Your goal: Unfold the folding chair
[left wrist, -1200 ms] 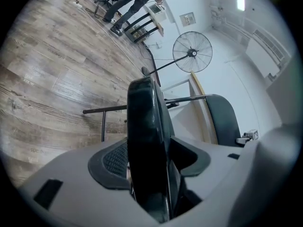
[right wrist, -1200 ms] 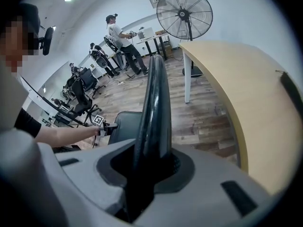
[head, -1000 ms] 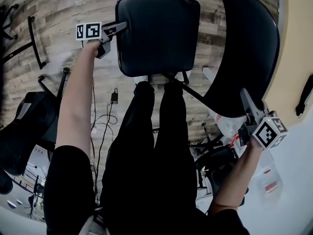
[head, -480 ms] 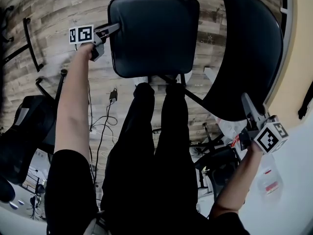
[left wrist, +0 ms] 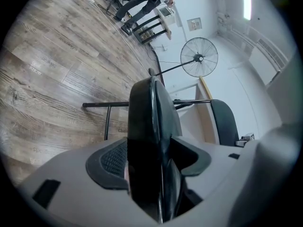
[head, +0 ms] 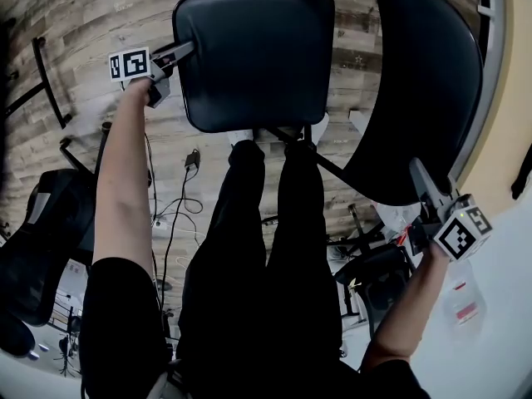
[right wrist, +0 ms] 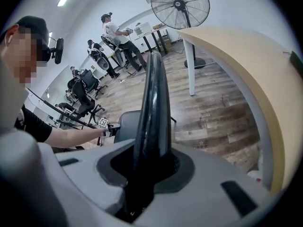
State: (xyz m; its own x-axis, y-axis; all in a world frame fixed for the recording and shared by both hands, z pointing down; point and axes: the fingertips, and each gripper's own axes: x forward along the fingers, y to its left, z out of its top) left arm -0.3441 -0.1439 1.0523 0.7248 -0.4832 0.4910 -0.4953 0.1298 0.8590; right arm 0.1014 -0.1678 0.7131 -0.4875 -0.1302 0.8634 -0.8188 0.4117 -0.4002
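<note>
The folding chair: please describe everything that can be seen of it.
The folding chair is black: a padded seat, a curved backrest and thin metal tubes. It looks partly opened above the wooden floor. The left gripper grips the seat's edge, its jaws just opening slightly; the right gripper is shut on the backrest's rim.

The person wears a black short-sleeved top (head: pixel 116 314) and black trousers (head: pixel 258 256). The left hand-held gripper (head: pixel 177 53) and right hand-held gripper (head: pixel 418 173) have pale grey plastic bodies and dark textured pads (left wrist: pixel 111 160). Each carries a white cube (head: pixel 129 63) printed with black square markers.
</note>
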